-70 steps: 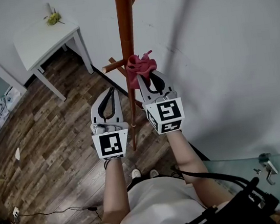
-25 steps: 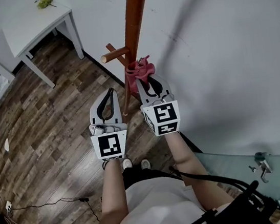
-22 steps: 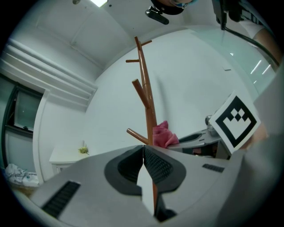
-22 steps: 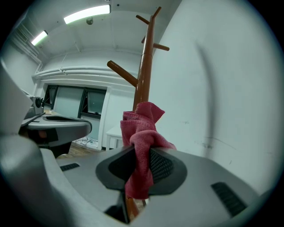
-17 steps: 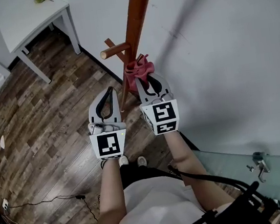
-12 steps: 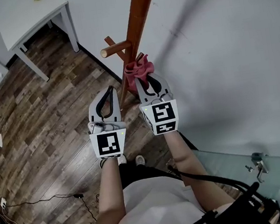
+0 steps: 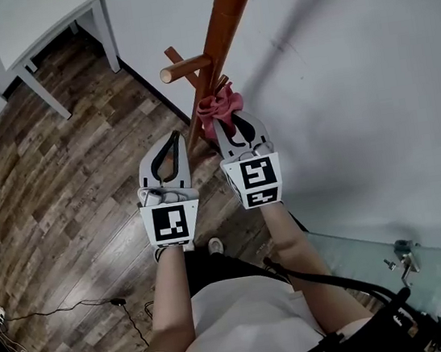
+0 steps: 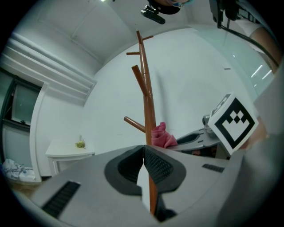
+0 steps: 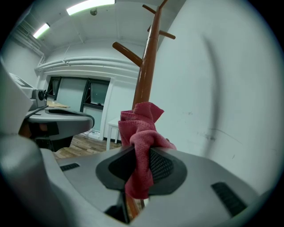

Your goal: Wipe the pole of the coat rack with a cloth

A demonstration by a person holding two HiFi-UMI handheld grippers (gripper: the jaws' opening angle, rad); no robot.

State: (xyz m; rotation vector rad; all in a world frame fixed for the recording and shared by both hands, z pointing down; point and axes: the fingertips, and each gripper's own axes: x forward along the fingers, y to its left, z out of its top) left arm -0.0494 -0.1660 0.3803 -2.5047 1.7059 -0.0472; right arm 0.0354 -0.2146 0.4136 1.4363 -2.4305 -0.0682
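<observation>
Cloth (image 7: pixel 220 107): red, soft, bunched; clamped between the jaws of the right gripper (image 7: pixel 233 131), a fold gathered above them and a tail hanging below; the right gripper view shows the cloth (image 9: pixel 141 133) nipped at its middle.

Location: against the pole (image 7: pixel 226 30) of the coat rack, just below the lowest peg (image 7: pixel 186 68); contact appears made, though the exact touch line is hidden by the bunch.

Left gripper (image 7: pixel 169 149): jaws pressed together on nothing; held beside the right one, apart from the pole.

Handling, judged: cloth light and limp, likely to slip if held by an edge, so the present mid-fold hold suits; pole rigid, smooth varnished wood, so the cloth should slide freely; the stand may rock under sideways push, so pressure is best kept along the shaft.

Surroundings: white wall (image 7: pixel 372 93) close behind; wood floor (image 7: pixel 60 193); white table (image 7: pixel 37 26) well apart.
</observation>
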